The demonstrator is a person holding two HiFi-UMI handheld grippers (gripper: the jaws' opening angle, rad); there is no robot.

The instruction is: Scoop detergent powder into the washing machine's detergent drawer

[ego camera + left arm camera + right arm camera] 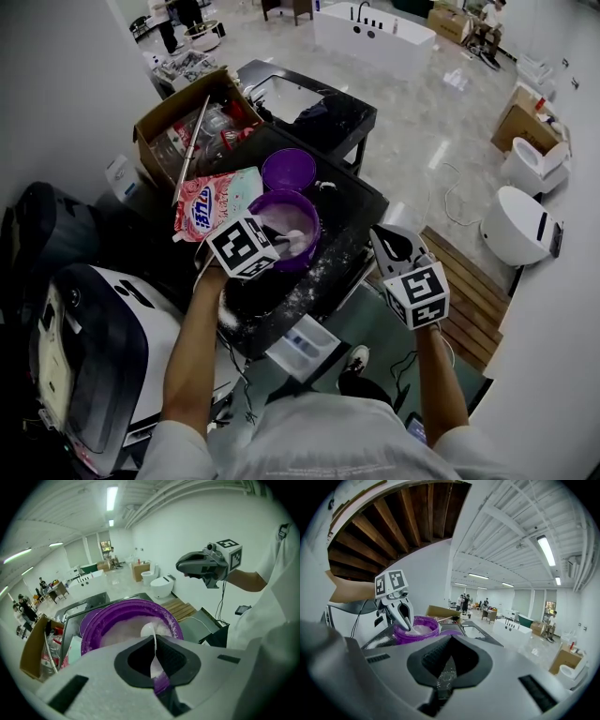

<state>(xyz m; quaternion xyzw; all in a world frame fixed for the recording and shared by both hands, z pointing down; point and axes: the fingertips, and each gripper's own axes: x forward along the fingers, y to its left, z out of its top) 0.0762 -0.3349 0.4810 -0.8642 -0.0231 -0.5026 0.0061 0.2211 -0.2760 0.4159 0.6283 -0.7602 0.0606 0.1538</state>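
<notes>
Powder: white, heaped in a purple tub mid-bench. Loose grains dust the dark bench around it.
Left gripper: its own view shows the jaws pinching a white spoon by the handle. The spoon's bowl sits over the powder just inside the tub's near rim. I cannot tell whether the bowl is loaded.
Right gripper: its own view shows the jaws pressed together with nothing between them and powder specks on the pads. It is held in the air off the bench's right edge, well apart from the tub.
Head view only: a white drawer sticks out below the bench's near edge, between the two forearms. Neither gripper view shows it.
Side look: the right gripper view shows the left gripper's tips down inside the tub.
In the way: in the head view the left gripper's marker cube covers the tub's near-left rim.
Around, from the left: a white appliance with a dark front, an open cardboard box, a pink detergent bag lying flat just beside the tub, and a purple lid behind the tub.
Room: glossy pale floor, a white bathtub far back, wooden decking and two toilets at the right, with people at the far end.
</notes>
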